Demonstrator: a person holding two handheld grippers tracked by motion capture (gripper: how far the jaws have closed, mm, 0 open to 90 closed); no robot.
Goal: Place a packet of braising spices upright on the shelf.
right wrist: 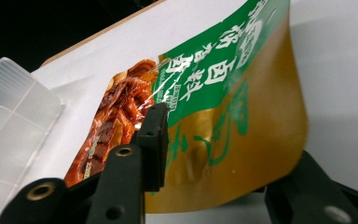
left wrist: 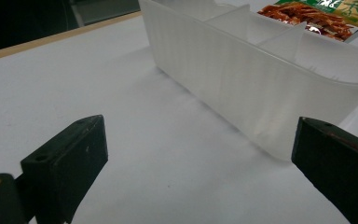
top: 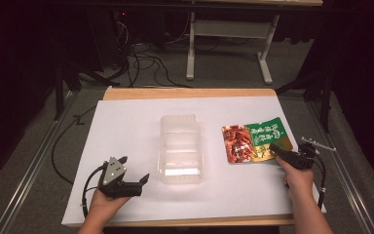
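Note:
A snack packet (top: 255,141), green and gold with a picture of red meat, lies on the white table cover to the right of a clear divided plastic container (top: 180,146). My right gripper (top: 280,153) is at the packet's near right corner. In the right gripper view the packet (right wrist: 223,93) fills the gap between the jaws of my right gripper (right wrist: 228,154). One jaw lies over its face, the other sits by its raised gold edge, and a wide gap remains. My left gripper (top: 135,168) stands open on the table left of the container (left wrist: 261,84), holding nothing.
The white table cover (top: 126,122) has bare room on its left side and along the front. The wooden table edge (top: 190,92) shows at the back. Cables and a white frame stand on the floor beyond. The packet (left wrist: 317,14) peeks over the container's far wall.

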